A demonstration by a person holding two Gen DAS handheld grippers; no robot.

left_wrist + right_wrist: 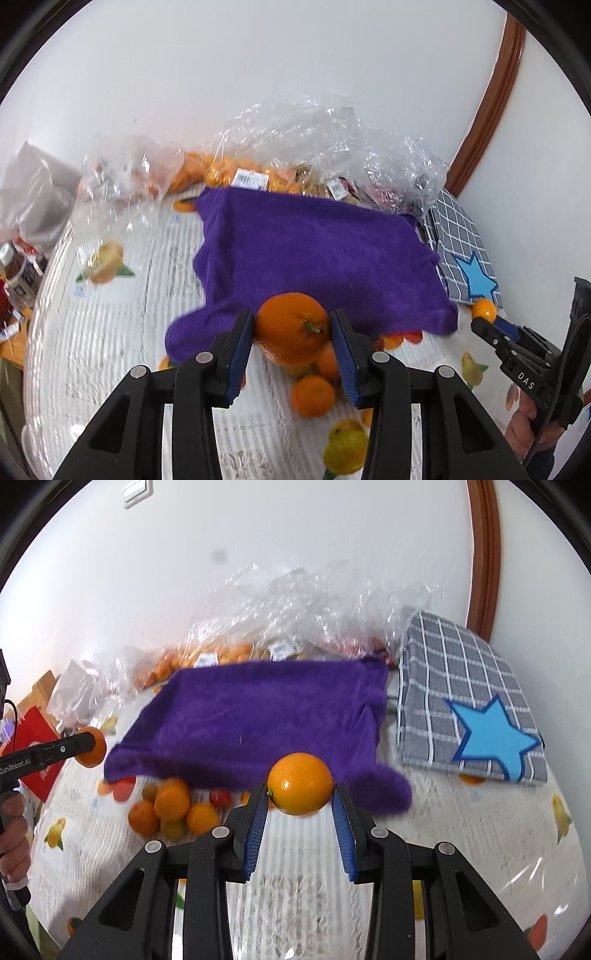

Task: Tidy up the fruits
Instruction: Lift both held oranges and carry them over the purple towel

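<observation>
My left gripper [291, 316] is shut on a large orange [291, 332], held above the table in front of a purple cloth [314, 251]. Below it lie a few loose small oranges [312, 395]. My right gripper [300, 789] is shut on a smooth orange [300, 781], also lifted before the purple cloth [258, 712]. A pile of small oranges [170, 808] sits on the table at the cloth's near left corner. Each view shows the other gripper from the side: the right gripper [482, 320] at the right edge, the left gripper [88, 752] at the left edge, each gripping its orange.
Clear plastic bags of fruit [258, 173] are heaped against the wall behind the purple cloth. A grey checked cloth with a blue star [469, 698] lies to the right. The fruit-printed tablecloth [122, 295] covers the table. Bottles [18, 273] and a red packet [37, 738] stand at the left.
</observation>
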